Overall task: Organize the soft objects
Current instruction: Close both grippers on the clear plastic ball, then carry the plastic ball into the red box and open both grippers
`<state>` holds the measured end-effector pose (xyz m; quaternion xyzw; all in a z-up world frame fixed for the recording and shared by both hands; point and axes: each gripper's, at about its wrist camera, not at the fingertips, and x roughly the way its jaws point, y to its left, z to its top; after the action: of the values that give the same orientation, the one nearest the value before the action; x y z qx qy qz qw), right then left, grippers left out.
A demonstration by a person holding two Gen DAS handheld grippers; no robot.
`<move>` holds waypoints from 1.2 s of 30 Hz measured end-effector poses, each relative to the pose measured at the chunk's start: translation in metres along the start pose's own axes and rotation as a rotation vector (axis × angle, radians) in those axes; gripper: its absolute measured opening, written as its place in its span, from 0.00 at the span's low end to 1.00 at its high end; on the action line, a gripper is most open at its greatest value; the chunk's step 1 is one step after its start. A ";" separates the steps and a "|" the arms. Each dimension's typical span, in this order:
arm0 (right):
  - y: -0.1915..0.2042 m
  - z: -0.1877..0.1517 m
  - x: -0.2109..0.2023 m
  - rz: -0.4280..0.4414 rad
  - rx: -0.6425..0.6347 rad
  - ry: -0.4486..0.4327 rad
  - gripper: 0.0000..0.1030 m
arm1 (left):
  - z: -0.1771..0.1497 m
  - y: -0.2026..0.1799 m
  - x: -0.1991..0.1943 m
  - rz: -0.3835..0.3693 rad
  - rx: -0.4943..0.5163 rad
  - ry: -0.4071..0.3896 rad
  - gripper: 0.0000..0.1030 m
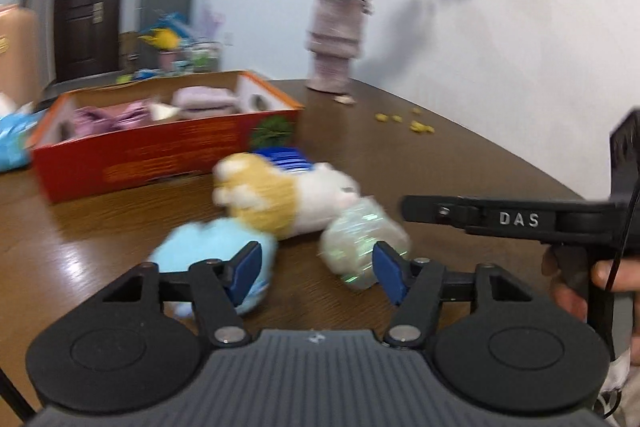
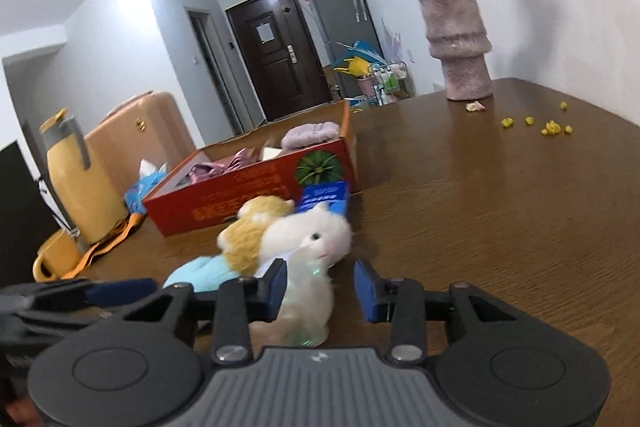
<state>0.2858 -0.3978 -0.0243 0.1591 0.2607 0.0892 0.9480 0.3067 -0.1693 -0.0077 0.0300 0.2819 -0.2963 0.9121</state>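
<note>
A white and tan plush animal [image 1: 296, 197] lies on the brown table, with a light blue plush [image 1: 208, 247] and a shimmery pale plush [image 1: 360, 239] at its near side. My left gripper [image 1: 316, 269] is open, its fingers straddling the gap between the blue and pale plush. My right gripper [image 2: 320, 289] is open around the pale plush [image 2: 308, 303], just below the white plush head [image 2: 312, 237]. The blue plush [image 2: 200, 273] lies to its left. The right gripper's body shows in the left wrist view [image 1: 512, 219]. A red cardboard box [image 1: 160, 151] holds pink and purple soft items.
A pink vase of flowers [image 2: 460, 47] stands at the table's far side, with yellow crumbs [image 2: 552, 127] near it. A blue packet [image 2: 324, 199] leans on the red box [image 2: 248, 187]. A yellow kettle [image 2: 76, 179] and a blue bag [image 1: 12, 139] sit to the left.
</note>
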 end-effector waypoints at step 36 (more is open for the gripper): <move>0.006 -0.062 -0.015 0.152 0.280 0.110 0.07 | -0.054 0.014 -0.012 -0.243 -0.173 0.059 0.17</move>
<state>0.2404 -0.3797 -0.0654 0.3035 0.3093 0.1320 0.8915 0.2797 -0.1399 -0.0484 -0.0744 0.3345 -0.3780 0.8600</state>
